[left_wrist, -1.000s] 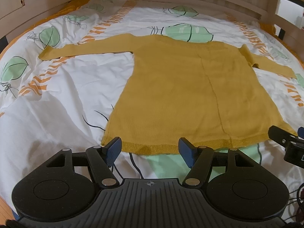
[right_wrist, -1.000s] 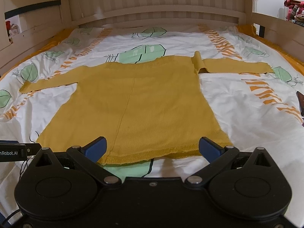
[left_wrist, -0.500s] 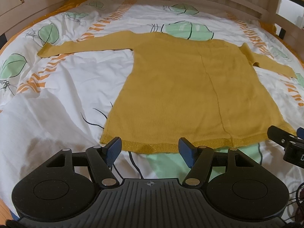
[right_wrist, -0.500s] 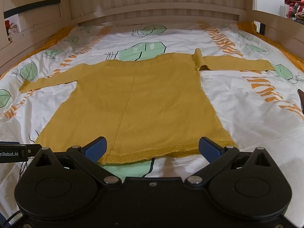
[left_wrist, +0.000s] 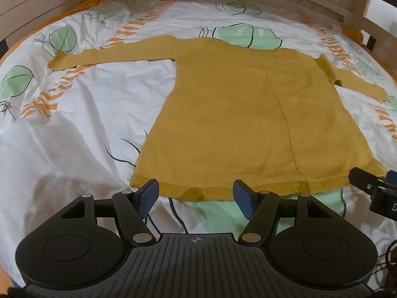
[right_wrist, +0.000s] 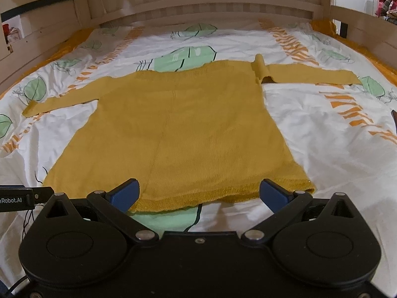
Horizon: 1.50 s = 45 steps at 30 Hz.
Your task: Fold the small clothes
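A mustard-yellow long-sleeved sweater (left_wrist: 238, 114) lies flat on the bed, hem toward me, both sleeves spread out sideways; it also shows in the right wrist view (right_wrist: 178, 129). The right sleeve is kinked near the shoulder (right_wrist: 259, 70). My left gripper (left_wrist: 196, 195) is open and empty, hovering just in front of the hem near its left corner. My right gripper (right_wrist: 198, 193) is open and empty, in front of the hem toward its right corner. The right gripper's side shows at the left wrist view's right edge (left_wrist: 372, 188).
The bed has a white duvet (left_wrist: 82, 129) with green leaves and orange stripes, somewhat wrinkled at the left. Wooden bed rails (right_wrist: 198, 2) enclose the far end and both sides. A dark object (right_wrist: 394, 115) peeks in at the right edge.
Both grippers have edged slightly forward toward the hem, with the view tilting down a little. The jaws stay open and the sweater has not moved.
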Available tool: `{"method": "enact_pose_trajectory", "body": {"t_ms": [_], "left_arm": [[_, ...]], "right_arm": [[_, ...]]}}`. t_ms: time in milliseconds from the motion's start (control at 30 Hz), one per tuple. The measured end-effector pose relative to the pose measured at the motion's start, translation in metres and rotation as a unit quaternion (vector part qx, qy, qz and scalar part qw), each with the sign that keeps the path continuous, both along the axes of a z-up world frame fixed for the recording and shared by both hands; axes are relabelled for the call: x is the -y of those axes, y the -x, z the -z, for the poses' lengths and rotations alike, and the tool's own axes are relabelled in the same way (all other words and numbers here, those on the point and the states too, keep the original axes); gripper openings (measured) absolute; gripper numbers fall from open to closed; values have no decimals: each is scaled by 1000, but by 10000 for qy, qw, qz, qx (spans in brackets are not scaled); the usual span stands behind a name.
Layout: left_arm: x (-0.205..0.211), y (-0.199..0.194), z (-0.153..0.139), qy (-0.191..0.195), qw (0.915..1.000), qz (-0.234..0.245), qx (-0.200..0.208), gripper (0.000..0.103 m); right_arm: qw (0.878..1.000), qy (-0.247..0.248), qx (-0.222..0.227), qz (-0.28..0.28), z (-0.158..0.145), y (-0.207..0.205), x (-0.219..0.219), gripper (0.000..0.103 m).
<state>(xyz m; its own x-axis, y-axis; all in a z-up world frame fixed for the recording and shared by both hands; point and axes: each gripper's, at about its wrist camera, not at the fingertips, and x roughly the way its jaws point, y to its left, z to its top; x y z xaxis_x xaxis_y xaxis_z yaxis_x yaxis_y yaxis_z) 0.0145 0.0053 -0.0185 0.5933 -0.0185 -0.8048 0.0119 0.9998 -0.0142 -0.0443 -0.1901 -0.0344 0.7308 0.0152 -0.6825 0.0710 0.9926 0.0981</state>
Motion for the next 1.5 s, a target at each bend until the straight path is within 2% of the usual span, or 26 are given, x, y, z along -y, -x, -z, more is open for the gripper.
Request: {"method": "enact_pose_trajectory", "body": {"t_ms": [400,633,867,1033,1200,1500], "left_arm": [[1,-19,2,-73,9999,20,-78,64],[8,-45,0,-140,9998,115,-66,64],[16,-83,-3,-168,9997,181,33,64],[21,-119,-3,-129,9996,225,89,64],[30,-159,0,-185,9994,225,189,64],[46,-230,18,-166,9993,209,273,64]], "right_arm": [[9998,-57,-160,34,1,-19,5,102],[9997,-142,-183,43,-2,-38,15,102],[9993,-353,85,-25,-11,-68,42,102],[9978,-663,75,26,-16,-103,80,102],[9976,-591,284,214,-14,-140,124,102],[9930,-616,-106,999,0,-216,230,102]]}}
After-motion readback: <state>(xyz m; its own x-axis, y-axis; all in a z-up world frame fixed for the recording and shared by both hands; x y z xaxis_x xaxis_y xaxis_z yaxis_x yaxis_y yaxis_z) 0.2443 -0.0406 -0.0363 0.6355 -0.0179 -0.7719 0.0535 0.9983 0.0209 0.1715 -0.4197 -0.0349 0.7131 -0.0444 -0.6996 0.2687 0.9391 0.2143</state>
